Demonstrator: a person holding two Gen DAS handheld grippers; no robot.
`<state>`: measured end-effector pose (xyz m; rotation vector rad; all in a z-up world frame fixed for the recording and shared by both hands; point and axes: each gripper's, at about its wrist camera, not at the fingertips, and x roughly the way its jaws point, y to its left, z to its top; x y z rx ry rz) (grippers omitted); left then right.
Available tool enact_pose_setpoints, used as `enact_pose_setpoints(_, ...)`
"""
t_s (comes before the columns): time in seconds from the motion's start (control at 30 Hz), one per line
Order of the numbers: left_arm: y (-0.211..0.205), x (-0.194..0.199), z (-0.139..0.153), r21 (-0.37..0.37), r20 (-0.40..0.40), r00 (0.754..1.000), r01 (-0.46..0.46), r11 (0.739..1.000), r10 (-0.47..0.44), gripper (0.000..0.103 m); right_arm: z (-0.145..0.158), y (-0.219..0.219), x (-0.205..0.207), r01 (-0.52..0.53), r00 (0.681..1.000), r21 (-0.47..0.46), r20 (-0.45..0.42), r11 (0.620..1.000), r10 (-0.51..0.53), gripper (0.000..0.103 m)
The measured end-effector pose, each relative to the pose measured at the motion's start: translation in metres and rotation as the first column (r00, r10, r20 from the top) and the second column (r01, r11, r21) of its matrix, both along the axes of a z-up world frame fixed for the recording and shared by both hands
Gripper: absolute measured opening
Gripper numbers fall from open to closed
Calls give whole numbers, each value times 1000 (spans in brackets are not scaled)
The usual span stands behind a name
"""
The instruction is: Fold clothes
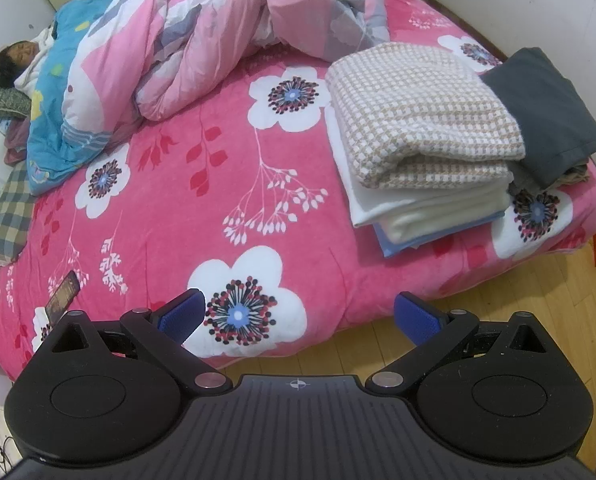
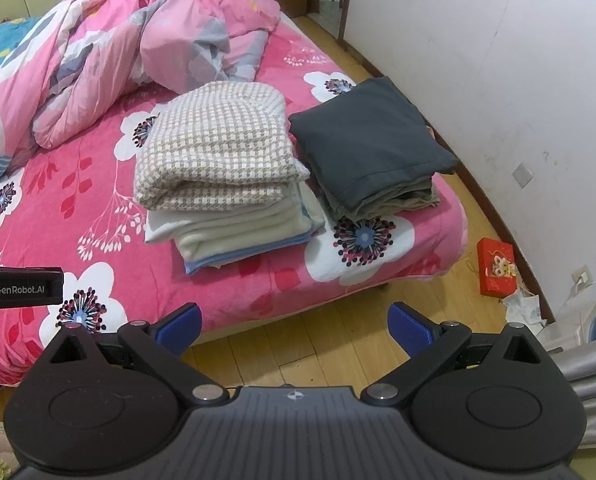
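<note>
The bed [image 1: 226,184], spread with a pink sheet printed with big white flowers, filled most of both views. A crumpled pink and grey quilt [image 1: 202,40] lay heaped across its far half, and beside it a person [image 1: 22,60] lay under a blue cover [image 1: 58,92] at the head of the bed.

Near the foot-end corner two piles of folded clothes sat side by side, touching. The larger pile was topped by a beige and white houndstooth garment [image 2: 222,148] resting on folded white fabric [image 2: 238,224] with a light blue piece at the bottom. The smaller pile, closer to the wall, had a dark grey folded garment [image 2: 370,140] on top of other darker pieces.

A plaid cloth [image 1: 8,216] lay at the bed's left edge, with a phone [image 1: 63,296] near it on the sheet. A red box [image 2: 496,268] stood on the wooden floor [image 2: 318,348] by the wall.

The left gripper [image 1: 298,316] hung over the bed's near edge, fingers spread wide and empty. The right gripper [image 2: 294,324] hovered over the floor, fingers likewise apart, holding nothing.
</note>
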<state>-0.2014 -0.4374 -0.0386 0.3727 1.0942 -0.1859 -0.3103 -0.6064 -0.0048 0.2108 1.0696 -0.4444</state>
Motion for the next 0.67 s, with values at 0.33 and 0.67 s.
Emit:
enact_pose_setpoints(0.33,0,2,-1,0,-2,1000,-4,1000,4,102,-1,0,4,0,1000,1,-3,1000,0,102)
enact_pose_setpoints(0.67,-1,4,-1,1,-3,1000,-4,1000,4,102,-2,-1,6,5,1000,3,-4,1000,-4,102)
